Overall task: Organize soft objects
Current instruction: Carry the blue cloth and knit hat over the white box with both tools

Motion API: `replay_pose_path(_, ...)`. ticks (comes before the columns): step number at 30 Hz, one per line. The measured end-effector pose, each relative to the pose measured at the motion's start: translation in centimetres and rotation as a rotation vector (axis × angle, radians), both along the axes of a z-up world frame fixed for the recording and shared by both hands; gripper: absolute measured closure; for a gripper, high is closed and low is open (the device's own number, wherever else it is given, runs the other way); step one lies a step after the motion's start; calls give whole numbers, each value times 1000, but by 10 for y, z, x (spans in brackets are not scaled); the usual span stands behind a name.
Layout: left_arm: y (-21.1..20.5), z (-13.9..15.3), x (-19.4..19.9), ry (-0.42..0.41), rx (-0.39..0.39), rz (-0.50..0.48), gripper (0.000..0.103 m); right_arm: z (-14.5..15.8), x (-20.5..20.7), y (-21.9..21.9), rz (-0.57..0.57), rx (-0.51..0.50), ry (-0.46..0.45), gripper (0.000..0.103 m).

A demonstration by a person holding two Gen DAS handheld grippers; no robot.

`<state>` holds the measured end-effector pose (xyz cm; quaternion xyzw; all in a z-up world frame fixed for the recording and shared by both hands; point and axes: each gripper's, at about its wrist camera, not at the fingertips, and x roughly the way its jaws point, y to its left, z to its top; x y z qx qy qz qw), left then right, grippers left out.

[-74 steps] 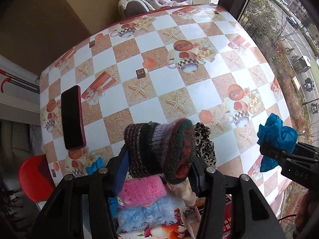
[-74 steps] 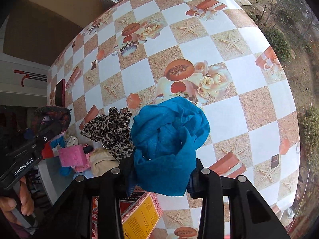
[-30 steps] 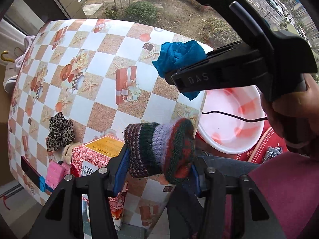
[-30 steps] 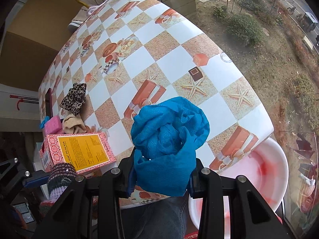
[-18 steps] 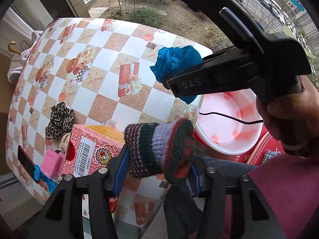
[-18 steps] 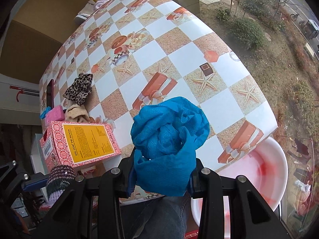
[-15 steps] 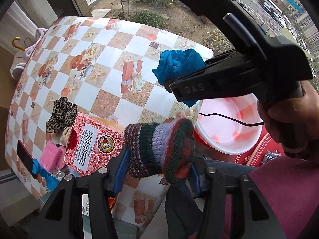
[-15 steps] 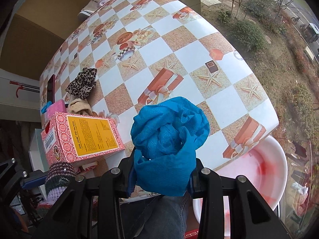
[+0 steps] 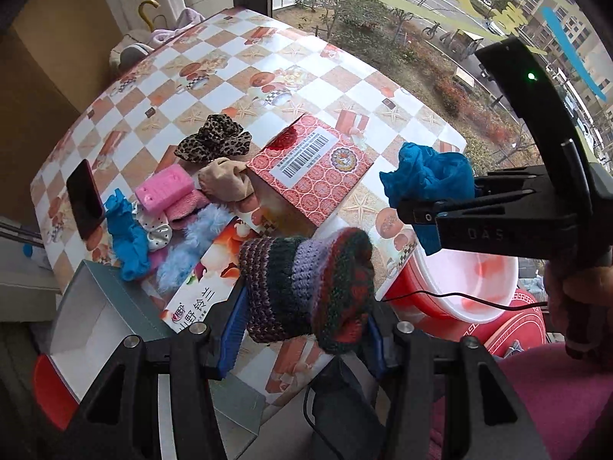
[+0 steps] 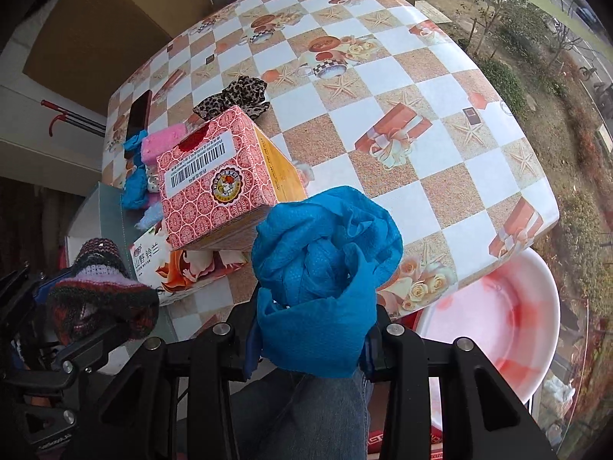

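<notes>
My left gripper (image 9: 302,337) is shut on a striped knitted piece (image 9: 306,287) and holds it above the table's near edge; it also shows in the right wrist view (image 10: 99,287). My right gripper (image 10: 310,341) is shut on a crumpled blue cloth (image 10: 325,268), held in the air to the right (image 9: 429,180). On the table lie a leopard scrunchie (image 9: 212,140), a beige cloth (image 9: 224,182), a pink sponge (image 9: 164,188), a blue scrunchie (image 9: 126,230), a light blue fluffy piece (image 9: 191,245) and a white dotted piece (image 9: 157,234).
A red patterned box (image 9: 314,168) lies on the checkered tablecloth (image 9: 268,76), partly over a flat printed box (image 9: 203,283). An open grey box (image 9: 99,310) stands at the near left corner. A dark phone (image 9: 84,199) lies at the left. A white-and-red basin (image 10: 505,314) sits on the floor, right.
Both grippers have swung back towards the table and left, still holding their cloths. The soft pile and red box now sit closer to the middle of both views.
</notes>
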<state>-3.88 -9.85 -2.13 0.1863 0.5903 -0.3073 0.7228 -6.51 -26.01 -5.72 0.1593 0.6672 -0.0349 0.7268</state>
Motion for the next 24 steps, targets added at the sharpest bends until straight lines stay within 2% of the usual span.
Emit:
replay_pose_path(6, 71, -4, 10, -22, 9, 210, 47, 15, 5, 41, 117, -34, -13, 63)
replay_pose_path(11, 119, -11, 11, -26, 26, 347, 47, 25, 15, 78, 243, -63, -31, 63)
replay_pose_path(24, 202, -14, -3, -55, 41, 587, 47, 34, 52, 192, 587, -72, -73, 63)
